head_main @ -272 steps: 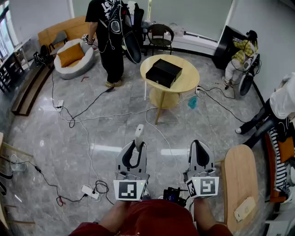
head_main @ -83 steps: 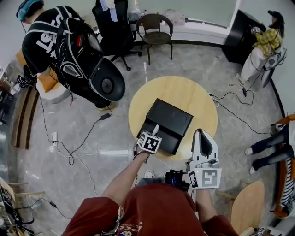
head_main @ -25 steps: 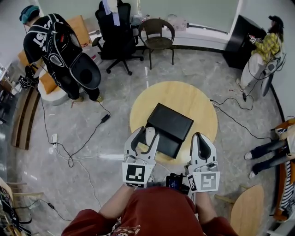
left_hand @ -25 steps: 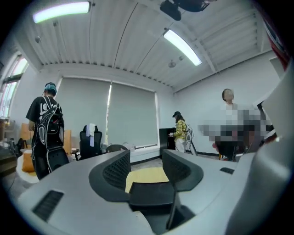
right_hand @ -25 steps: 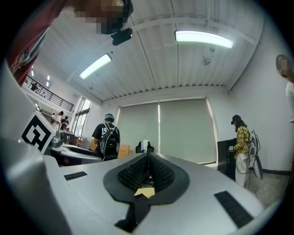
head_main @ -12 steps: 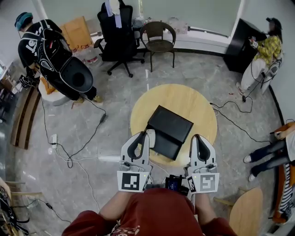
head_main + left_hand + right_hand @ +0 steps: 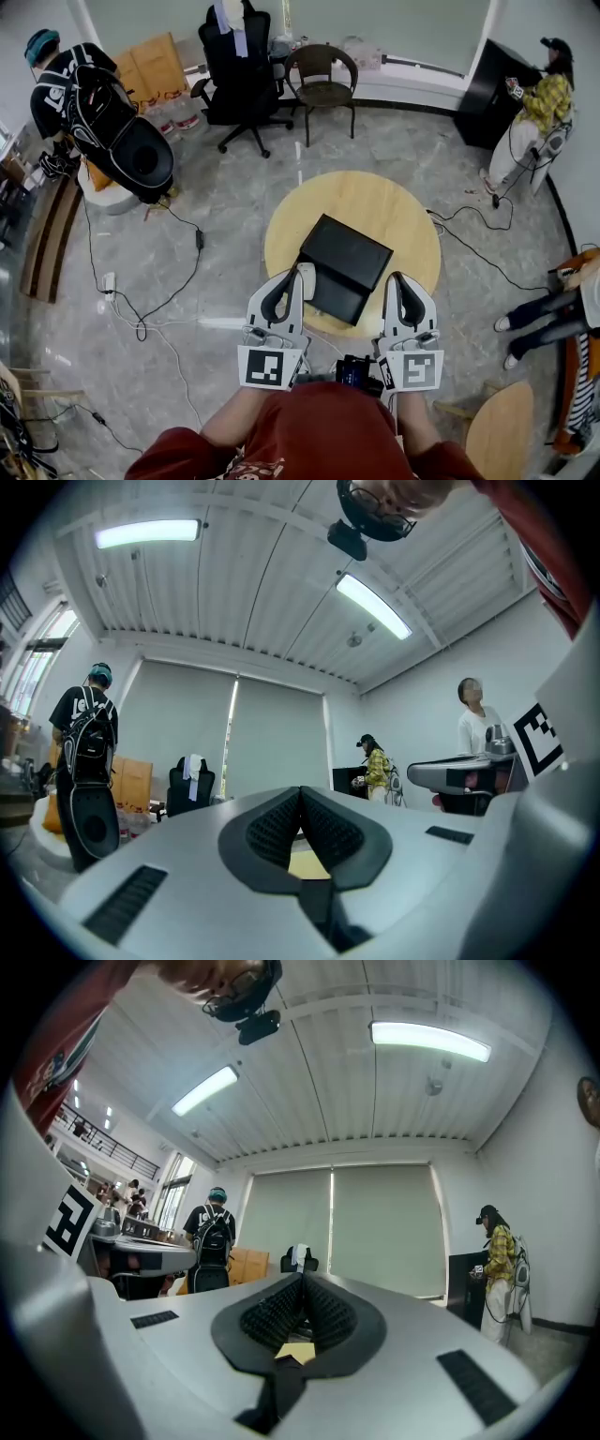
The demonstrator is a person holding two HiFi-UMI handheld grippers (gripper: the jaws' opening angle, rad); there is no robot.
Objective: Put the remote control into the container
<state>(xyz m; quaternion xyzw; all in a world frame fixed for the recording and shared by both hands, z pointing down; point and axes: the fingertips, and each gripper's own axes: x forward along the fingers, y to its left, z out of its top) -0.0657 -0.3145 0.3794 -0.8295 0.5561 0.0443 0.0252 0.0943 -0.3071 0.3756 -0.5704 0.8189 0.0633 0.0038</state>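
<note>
A white remote control (image 7: 307,279) lies at the near-left edge of the black container (image 7: 347,262), which sits on a round wooden table (image 7: 398,211). My left gripper (image 7: 292,281) hovers just left of the remote; its jaws are shut and nothing is between them. In the left gripper view its dark pads (image 7: 281,825) meet. My right gripper (image 7: 397,281) hangs over the table's near-right edge, also shut and empty, and its pads (image 7: 283,1312) are pressed together in the right gripper view. Both gripper cameras point up at the ceiling and the far wall.
A person with a black backpack (image 7: 98,98) stands at the back left. A black office chair (image 7: 239,70) and a brown chair (image 7: 322,80) stand behind the table. Another person (image 7: 534,103) stands by a black cabinet (image 7: 492,89). Cables (image 7: 150,309) trail over the floor.
My left gripper's jaws have gone from wide open to shut and drawn back slightly from the remote, which stays at the container. The person with the backpack has moved left.
</note>
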